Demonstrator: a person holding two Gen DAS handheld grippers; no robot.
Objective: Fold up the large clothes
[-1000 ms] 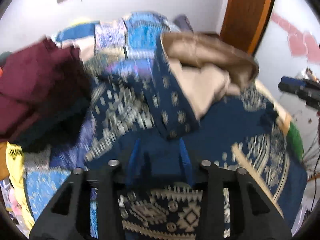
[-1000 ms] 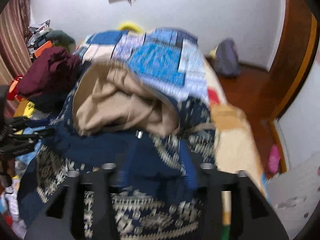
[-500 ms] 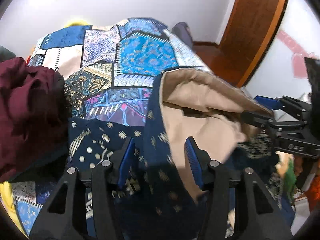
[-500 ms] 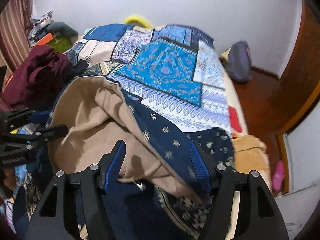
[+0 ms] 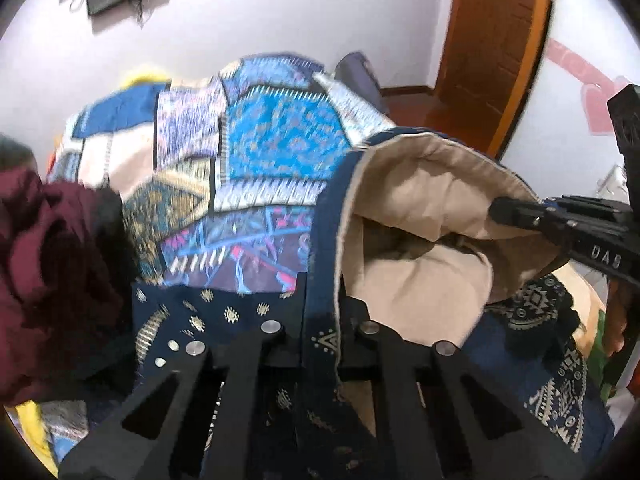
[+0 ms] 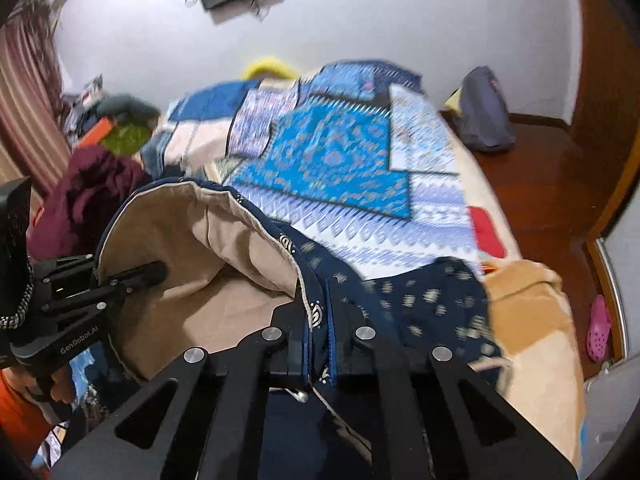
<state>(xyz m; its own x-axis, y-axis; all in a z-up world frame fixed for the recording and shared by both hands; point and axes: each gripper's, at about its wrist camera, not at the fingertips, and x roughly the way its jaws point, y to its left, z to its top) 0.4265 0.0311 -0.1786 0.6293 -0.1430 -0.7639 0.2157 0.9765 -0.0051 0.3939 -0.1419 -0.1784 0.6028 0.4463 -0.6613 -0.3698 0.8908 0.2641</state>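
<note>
Bed (image 6: 532,280): patchwork blue cover (image 5: 280,140), fills most of both views.

Navy patterned garment (image 5: 324,216), tan lining (image 5: 420,200) turned outward: lies bunched at the near edge of the bed, its hem lifted into an open arch between the two grippers.

Maroon clothes heap (image 5: 52,264): left edge of the bed, beside the garment.

Grey bag (image 6: 484,116): on the wooden floor by the bed's far right corner.

Left gripper (image 5: 322,300): jaws closed, clamped on the garment's navy hem.

Right gripper (image 6: 318,316): jaws closed, pinching the hem's other side.

Pink clog (image 6: 599,330): floor, right of the bed.
</note>
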